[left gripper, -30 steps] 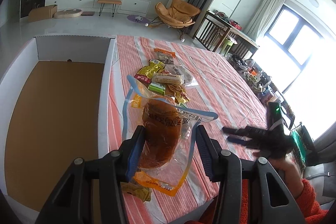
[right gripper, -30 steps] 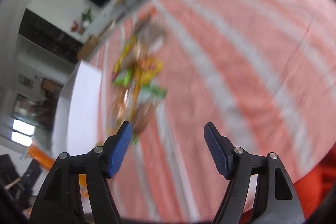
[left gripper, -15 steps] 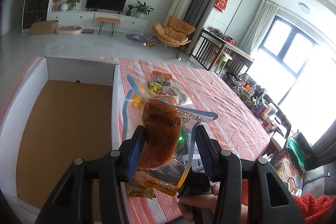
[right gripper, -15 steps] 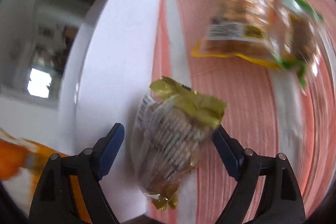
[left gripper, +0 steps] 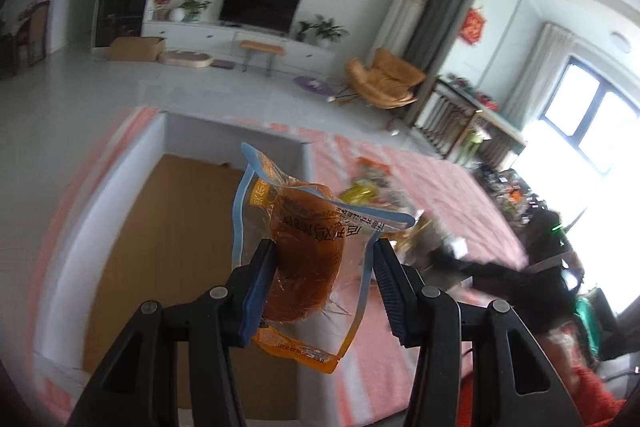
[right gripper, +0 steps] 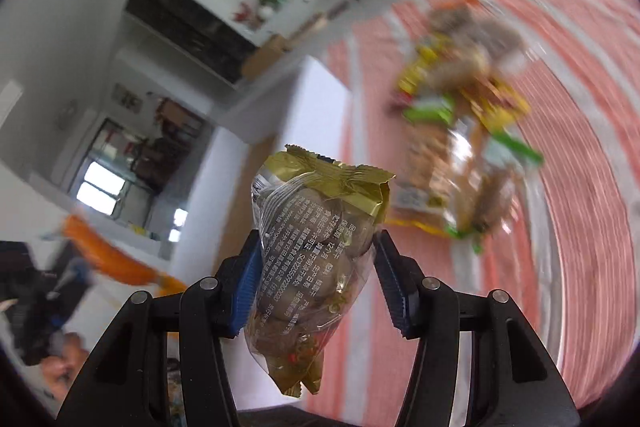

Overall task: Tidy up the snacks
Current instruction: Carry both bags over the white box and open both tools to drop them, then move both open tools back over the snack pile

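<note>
Box bare inside; snack packet in left tongs above.

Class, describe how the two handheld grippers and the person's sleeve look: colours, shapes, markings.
Each gripper, left gripper and right gripper, has black angular plastic arms with round silver rivets and blue ribbed pads. The sleeve is fuzzy red-orange. No cables visible.

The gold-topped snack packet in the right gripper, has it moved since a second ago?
Yes. The gold-topped snack packet was lying beside the white box wall; now the right gripper holds it lifted off the striped tablecloth.
</note>
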Action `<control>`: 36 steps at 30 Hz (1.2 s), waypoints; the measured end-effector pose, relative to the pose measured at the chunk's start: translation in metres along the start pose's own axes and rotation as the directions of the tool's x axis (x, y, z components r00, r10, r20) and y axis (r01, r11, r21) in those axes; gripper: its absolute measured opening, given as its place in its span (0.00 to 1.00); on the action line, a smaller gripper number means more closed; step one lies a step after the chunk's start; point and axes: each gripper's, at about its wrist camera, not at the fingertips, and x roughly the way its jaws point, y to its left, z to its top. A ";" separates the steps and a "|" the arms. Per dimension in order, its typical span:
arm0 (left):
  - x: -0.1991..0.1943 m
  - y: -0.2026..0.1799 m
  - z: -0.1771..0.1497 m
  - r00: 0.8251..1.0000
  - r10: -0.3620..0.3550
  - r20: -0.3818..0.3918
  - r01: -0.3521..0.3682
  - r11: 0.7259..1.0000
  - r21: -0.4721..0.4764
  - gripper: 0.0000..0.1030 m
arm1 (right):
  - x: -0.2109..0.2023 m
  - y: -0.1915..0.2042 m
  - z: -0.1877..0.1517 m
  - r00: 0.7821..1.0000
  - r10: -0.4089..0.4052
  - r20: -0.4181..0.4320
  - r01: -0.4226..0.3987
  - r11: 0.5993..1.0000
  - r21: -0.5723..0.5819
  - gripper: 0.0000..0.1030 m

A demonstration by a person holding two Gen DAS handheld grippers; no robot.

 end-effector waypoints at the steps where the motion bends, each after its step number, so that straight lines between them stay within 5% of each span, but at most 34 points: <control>1: 0.004 0.006 -0.002 0.999 0.027 -0.016 -0.027 1.000 0.000 0.49 | -0.001 0.021 0.006 1.000 0.021 0.003 -0.021 0.999 -0.039 0.55; 3: 0.015 0.021 -0.007 0.991 0.118 -0.060 -0.118 0.993 -0.002 0.55 | 0.013 0.064 0.010 0.999 0.052 -0.009 -0.053 0.992 -0.114 0.57; 5: 0.028 0.036 -0.012 0.973 0.211 -0.089 -0.212 0.977 -0.004 0.81 | 0.040 0.099 0.015 0.996 0.069 -0.048 -0.076 0.980 -0.184 0.66; 6: 0.030 0.045 -0.013 0.965 0.243 -0.095 -0.245 0.969 -0.013 0.82 | 0.059 0.117 0.015 0.993 0.064 -0.095 -0.084 0.971 -0.225 0.80; 9: 0.027 0.055 -0.018 0.956 0.282 -0.081 -0.285 0.958 -0.028 0.82 | 0.077 0.130 0.010 0.989 0.062 -0.132 -0.091 0.968 -0.232 0.82; 13: 0.026 0.041 -0.031 0.977 0.210 -0.043 -0.208 0.977 0.042 0.82 | 0.057 0.101 0.004 0.999 0.035 -0.011 -0.037 0.966 -0.255 0.82; 16: 0.037 0.012 -0.046 0.991 0.132 -0.033 -0.126 0.981 0.147 0.82 | 0.032 0.054 -0.017 0.987 -0.120 0.109 0.145 0.955 -0.257 0.82; 20: 0.074 -0.027 -0.056 0.985 0.161 -0.063 -0.142 0.962 0.234 0.82 | 0.004 -0.024 -0.057 0.902 -0.359 0.239 0.409 0.890 -0.204 0.82; 23: 0.103 -0.045 -0.069 0.980 0.171 -0.105 -0.139 0.956 0.257 0.82 | -0.013 -0.058 -0.085 0.843 -0.458 0.282 0.515 0.838 -0.180 0.82; 28: 0.137 -0.079 -0.099 0.959 0.268 -0.094 -0.223 0.915 0.336 0.79 | -0.046 -0.085 -0.078 0.823 -0.469 0.321 0.516 0.853 -0.076 0.82; 30: 0.132 -0.084 -0.100 0.949 0.314 -0.034 -0.281 0.888 0.365 0.77 | -0.053 -0.087 -0.076 0.813 -0.470 0.343 0.523 0.849 -0.073 0.82; 36: 0.145 -0.074 -0.095 0.951 0.295 -0.096 -0.262 0.929 0.261 0.78 | -0.042 -0.089 -0.075 0.834 -0.464 0.300 0.509 0.856 -0.089 0.82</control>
